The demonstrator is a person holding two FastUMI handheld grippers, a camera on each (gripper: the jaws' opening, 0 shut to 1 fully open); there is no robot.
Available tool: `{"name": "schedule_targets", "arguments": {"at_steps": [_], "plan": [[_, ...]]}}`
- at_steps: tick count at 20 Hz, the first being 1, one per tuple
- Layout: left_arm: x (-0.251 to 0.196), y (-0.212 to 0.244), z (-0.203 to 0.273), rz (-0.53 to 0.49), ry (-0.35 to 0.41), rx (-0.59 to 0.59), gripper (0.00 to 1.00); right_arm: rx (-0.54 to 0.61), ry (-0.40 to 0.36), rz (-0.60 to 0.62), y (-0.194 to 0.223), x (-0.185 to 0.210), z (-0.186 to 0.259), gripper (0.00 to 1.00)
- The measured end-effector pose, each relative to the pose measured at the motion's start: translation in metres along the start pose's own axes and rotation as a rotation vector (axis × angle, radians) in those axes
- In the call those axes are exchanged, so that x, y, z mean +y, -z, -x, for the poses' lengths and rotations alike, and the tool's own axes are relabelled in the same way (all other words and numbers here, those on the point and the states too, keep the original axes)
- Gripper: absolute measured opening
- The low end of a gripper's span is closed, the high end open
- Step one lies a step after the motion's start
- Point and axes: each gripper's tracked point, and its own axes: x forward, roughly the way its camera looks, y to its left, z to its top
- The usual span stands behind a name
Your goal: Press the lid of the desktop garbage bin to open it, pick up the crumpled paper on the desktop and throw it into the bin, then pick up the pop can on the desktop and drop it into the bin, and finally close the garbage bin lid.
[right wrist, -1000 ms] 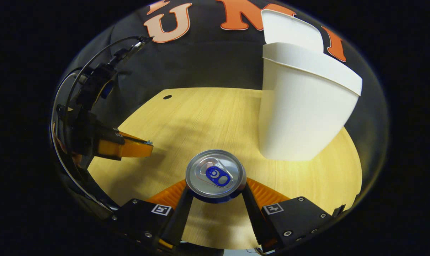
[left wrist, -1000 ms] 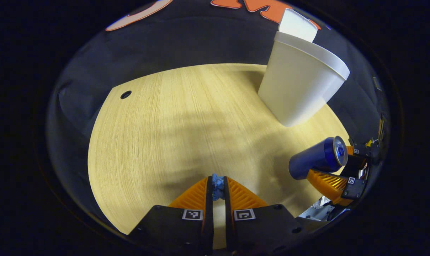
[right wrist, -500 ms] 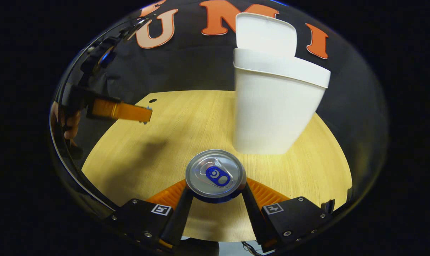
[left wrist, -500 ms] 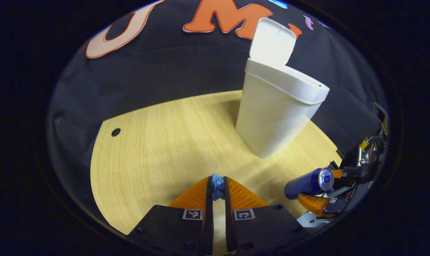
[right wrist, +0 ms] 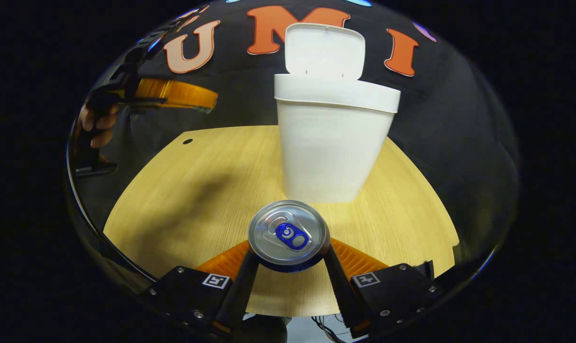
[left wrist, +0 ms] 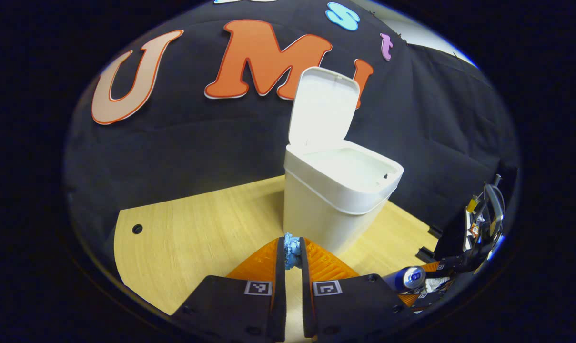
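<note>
The crumpled paper (left wrist: 292,250) is mostly hidden, pinched between the left gripper (left wrist: 292,255) fingers. The pop can (right wrist: 288,234) is clamped by the right gripper (right wrist: 288,259). The bin (right wrist: 333,143) stands lid-up on the wooden bench (right wrist: 197,190).

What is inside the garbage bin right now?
The garbage bin stands open, lid raised; inside, pale inner wall near the rim shows. The bottom is hidden.

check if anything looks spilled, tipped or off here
Nothing stands out. The garbage bin stands upright on the wooden desktop with its lid flipped open. The left gripper is shut on the blue crumpled paper, and the right gripper is shut on the pop can.
</note>
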Motion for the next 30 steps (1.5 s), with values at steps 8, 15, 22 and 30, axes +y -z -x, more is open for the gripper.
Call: {"name": "schedule_targets", "arguments": {"at_steps": [8,15,22,30], "plan": [[-0.037,-0.073,-0.018,-0.051,0.076,-0.175,0.17,-0.004,0.065,-0.053,0.000,-0.013,0.006,0.78],[-0.068,-0.095,-0.041,-0.092,0.127,-0.242,0.17,-0.005,0.115,-0.087,0.004,-0.034,0.013,0.78],[-0.084,-0.096,-0.061,-0.144,0.142,-0.252,0.19,-0.015,0.163,-0.118,0.005,-0.054,0.020,0.78],[-0.097,-0.089,-0.081,-0.130,0.171,-0.220,0.31,-0.042,0.198,-0.088,-0.008,-0.069,0.029,0.78]]}}
